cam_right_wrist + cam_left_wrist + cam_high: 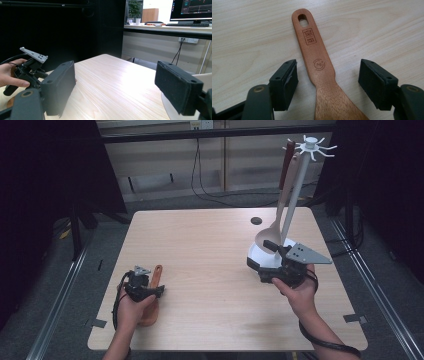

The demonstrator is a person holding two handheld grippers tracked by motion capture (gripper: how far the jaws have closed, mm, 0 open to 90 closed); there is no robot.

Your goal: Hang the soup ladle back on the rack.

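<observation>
Smooth reddish wooden spatula (317, 62) lies on a pale, matt wood-grain table (249, 32).

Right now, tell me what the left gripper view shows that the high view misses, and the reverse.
Left gripper view: the burned logo stamps and hanging slot on the wooden spatula, which lies between open jaws that don't touch it. High view: the white utensil stand with a pale spoon hanging, and the right gripper at the stand's base. Both: the spatula lying flat on the table.
</observation>
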